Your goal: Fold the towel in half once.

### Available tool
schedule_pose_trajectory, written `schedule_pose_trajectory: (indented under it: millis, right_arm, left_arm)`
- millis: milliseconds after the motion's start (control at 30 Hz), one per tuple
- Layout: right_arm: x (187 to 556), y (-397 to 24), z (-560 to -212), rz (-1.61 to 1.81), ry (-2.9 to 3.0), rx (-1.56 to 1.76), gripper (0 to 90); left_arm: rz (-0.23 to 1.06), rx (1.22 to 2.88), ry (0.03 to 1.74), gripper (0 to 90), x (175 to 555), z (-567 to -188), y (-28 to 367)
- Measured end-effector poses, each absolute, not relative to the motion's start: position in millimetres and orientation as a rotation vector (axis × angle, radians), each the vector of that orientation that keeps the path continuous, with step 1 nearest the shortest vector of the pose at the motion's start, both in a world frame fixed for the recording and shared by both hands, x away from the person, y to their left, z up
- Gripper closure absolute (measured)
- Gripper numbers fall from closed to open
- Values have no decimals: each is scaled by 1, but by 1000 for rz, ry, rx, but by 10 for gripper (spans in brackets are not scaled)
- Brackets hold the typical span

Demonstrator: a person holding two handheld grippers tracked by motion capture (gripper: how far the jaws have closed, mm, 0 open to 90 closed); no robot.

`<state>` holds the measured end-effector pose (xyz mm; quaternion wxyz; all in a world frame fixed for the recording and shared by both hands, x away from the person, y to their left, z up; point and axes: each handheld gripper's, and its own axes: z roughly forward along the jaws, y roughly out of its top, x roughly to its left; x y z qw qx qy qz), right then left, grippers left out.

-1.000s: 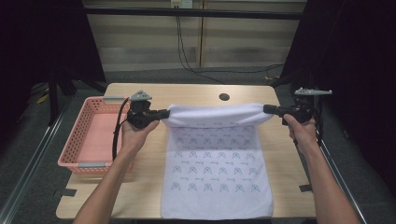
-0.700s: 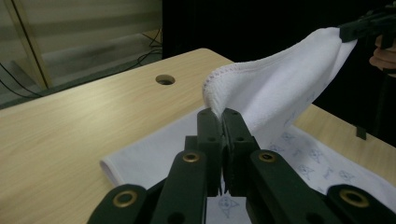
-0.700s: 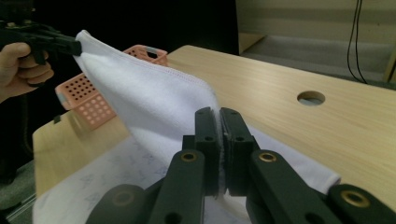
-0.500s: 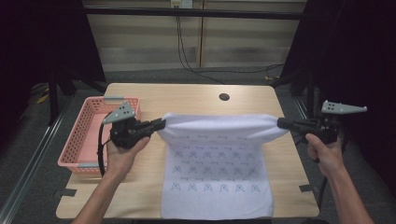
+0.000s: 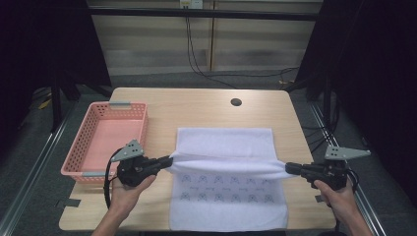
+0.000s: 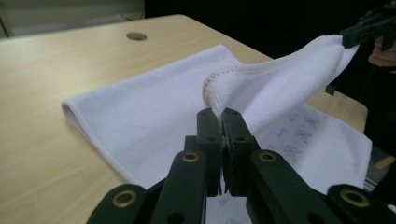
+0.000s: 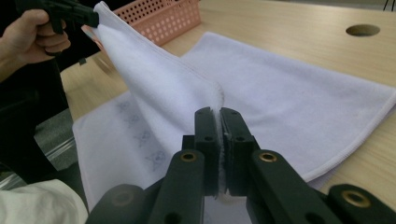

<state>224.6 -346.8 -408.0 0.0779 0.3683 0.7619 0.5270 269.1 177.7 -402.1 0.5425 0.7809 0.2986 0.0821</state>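
Observation:
A white towel (image 5: pixel 223 142) with a small grey print lies on the wooden table (image 5: pixel 196 110), its far edge lifted and carried over the near half. My left gripper (image 5: pixel 168 160) is shut on the towel's left corner (image 6: pixel 215 95). My right gripper (image 5: pixel 288 168) is shut on the right corner (image 7: pixel 215 105). The held edge (image 5: pixel 228 164) hangs stretched between both grippers, a little above the printed near part (image 5: pixel 228 196). In the left gripper view the right gripper (image 6: pixel 362 30) pinches the far corner. The left gripper (image 7: pixel 77 16) and its hand show at the top left of the right gripper view.
A pink plastic basket (image 5: pixel 83 169) stands at the table's left side, close to my left hand. A round cable hole (image 5: pixel 236 102) lies in the tabletop beyond the towel. Black frame rails run along both sides of the table.
Both grippers have come toward the near edge of the table with the towel's far edge, folding it over the near half. The folded-back part behind them has grown.

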Motion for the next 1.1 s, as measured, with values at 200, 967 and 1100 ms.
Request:
schedule_pose_trajectory:
  millis: [200, 967, 1100]
  right_arm:
    - [207, -342, -437, 1476, 2414, 1112, 854]
    - [168, -331, -462, 1301, 2724, 1047, 714]
    - [163, -331, -458, 1317, 2656, 1054, 630]
  left_arm:
    - [142, 1973, 697, 866, 253, -445, 180]
    - [-67, 2163, 600, 716, 215, -474, 185]
    - [-44, 2126, 627, 653, 212, -470, 191]
